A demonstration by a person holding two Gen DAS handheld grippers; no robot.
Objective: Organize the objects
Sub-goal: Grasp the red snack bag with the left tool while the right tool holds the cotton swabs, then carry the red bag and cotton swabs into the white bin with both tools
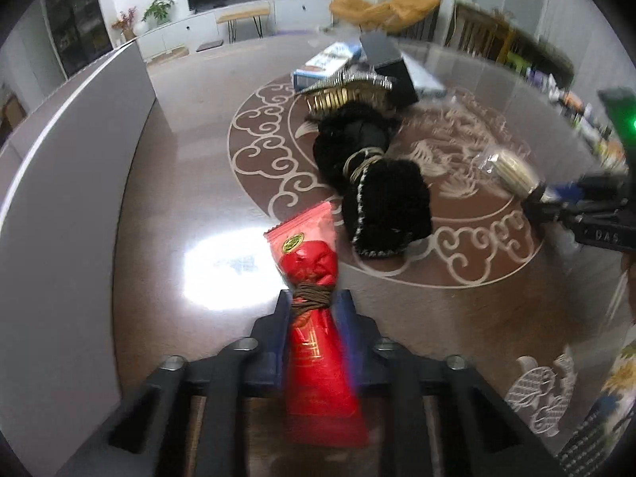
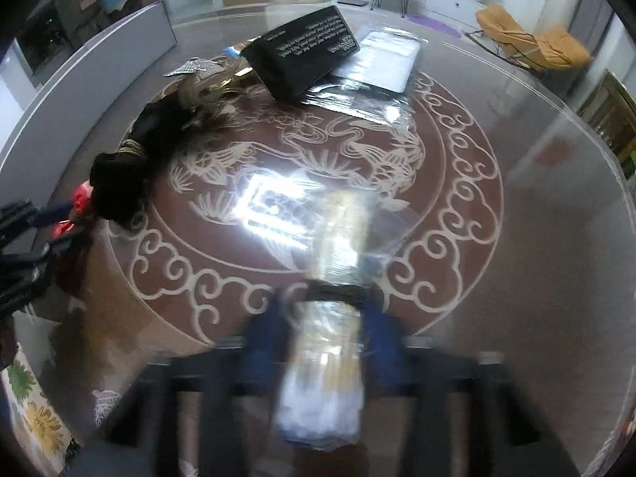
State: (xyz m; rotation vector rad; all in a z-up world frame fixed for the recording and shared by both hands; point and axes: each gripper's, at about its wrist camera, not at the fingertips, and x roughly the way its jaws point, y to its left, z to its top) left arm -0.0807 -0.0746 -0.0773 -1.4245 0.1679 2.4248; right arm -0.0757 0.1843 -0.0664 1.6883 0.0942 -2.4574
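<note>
My left gripper (image 1: 312, 304) is shut on a red packet (image 1: 314, 278) with a brown hair tie wound round its middle, held just above the brown table. My right gripper (image 2: 324, 314) is shut on a clear packet with pale contents (image 2: 338, 246), also ringed by a dark band; this view is blurred. In the left wrist view the right gripper (image 1: 544, 196) and the clear packet (image 1: 508, 169) show at the right. In the right wrist view the left gripper (image 2: 69, 218) and the red packet (image 2: 81, 198) show at the left edge.
A black furry hair piece (image 1: 373, 183) lies mid-table, with a gold comb (image 1: 346, 91) behind it. A black box (image 2: 302, 51) and plastic-wrapped flat packs (image 2: 381, 63) lie at the far side. A grey panel (image 1: 59, 198) stands along the left edge.
</note>
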